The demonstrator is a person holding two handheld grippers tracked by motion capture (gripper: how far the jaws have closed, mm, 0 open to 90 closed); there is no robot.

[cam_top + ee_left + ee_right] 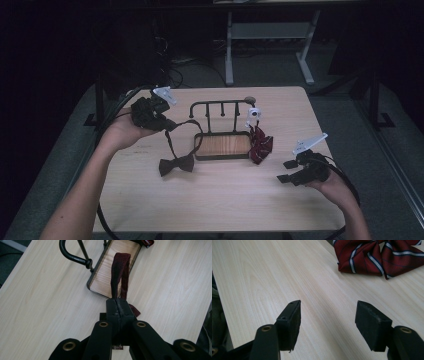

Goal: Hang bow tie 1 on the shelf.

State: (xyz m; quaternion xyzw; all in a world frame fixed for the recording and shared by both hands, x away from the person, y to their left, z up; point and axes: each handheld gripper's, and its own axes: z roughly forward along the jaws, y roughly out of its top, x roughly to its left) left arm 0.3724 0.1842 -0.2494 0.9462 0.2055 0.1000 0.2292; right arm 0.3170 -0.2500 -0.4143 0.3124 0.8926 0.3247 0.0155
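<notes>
On the left side of the table (pixel 210 200), my left tongs (pixel 167 125) are clamped on the strap (pixel 120 275) of the dark bow tie (pixel 176 165). The loop runs from the closed jaws down to the bow, which lies on the table just in front of the rack (pixel 222 127) with its wooden base. I judge the step in hand to be lifting this tie by its strap to hang it on the rack's hooked bar. The next move calls for raising the strap clear and steering the loop over one of the hooks, keeping the pinch firm.

My right tongs (pixel 289 171) hover near the right edge, jaws wide apart and holding nothing, aimed toward the striped red bow tie (pixel 377 257) beside the rack.

The high view gives me the whole layout, bow and rack together. The left gripper view shows the pinch itself, strap squeezed between the pads, while the right gripper view shows the stripes on the red tie.
</notes>
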